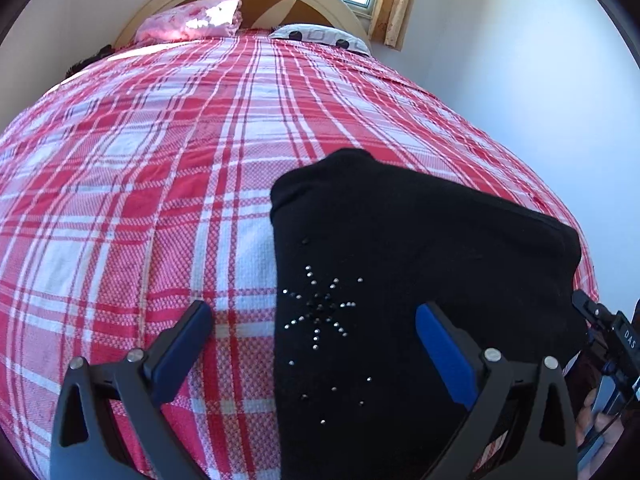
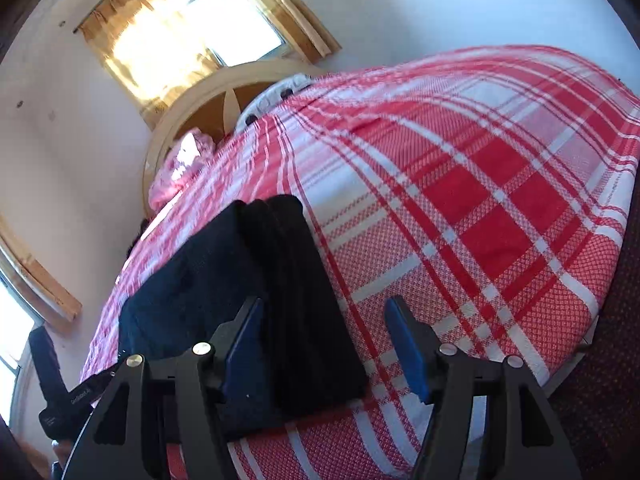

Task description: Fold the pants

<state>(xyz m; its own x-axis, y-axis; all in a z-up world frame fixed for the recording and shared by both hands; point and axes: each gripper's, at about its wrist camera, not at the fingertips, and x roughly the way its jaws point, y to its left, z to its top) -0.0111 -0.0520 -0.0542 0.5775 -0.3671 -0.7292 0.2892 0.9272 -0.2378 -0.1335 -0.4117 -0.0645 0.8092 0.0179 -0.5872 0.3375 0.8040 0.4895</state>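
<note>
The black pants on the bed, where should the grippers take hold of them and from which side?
The black pants lie folded flat on the plaid bedspread. Probably best grip the near edge, one corner per gripper, coming in low from the bed's near side. There the layers stack into a thick edge, seen past the open right gripper. The open left gripper already straddles the pants' left edge.

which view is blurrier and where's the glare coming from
Right wrist view: motion smear across the far plaid bedspread, and the window is blown out white behind the curtain. Left wrist view: sharper, the studs on the black pants are crisp; strong fisheye bulge in both.
</note>
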